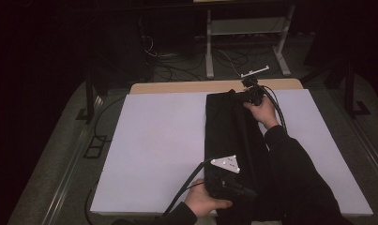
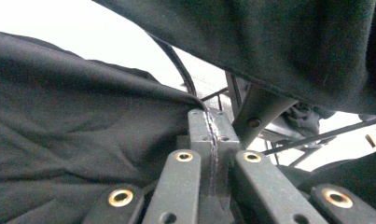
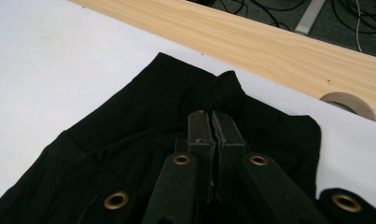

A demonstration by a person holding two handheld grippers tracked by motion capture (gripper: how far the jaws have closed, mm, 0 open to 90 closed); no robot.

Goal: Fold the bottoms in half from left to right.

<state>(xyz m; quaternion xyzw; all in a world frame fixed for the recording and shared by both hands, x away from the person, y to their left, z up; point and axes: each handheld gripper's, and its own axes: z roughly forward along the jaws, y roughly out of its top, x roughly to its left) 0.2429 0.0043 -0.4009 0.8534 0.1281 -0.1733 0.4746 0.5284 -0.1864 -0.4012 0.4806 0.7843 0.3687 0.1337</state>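
A black garment [image 1: 229, 136] is spread lengthwise on the white table [image 1: 158, 145]. Its near end is pinched by the closed left gripper [image 1: 231, 187], and its far end is clamped between the closed right gripper [image 1: 243, 96] jaws.

One black garment [image 1: 229, 136] lies folded lengthwise on one white-topped table [image 1: 158, 140]. Two grippers: the left gripper [image 1: 233, 185] at the garment's near end, the right gripper [image 1: 245, 96] at its far end. One roll of tape [image 3: 349, 103] sits on the wooden strip just beyond the right gripper. Two hands hold the grippers.
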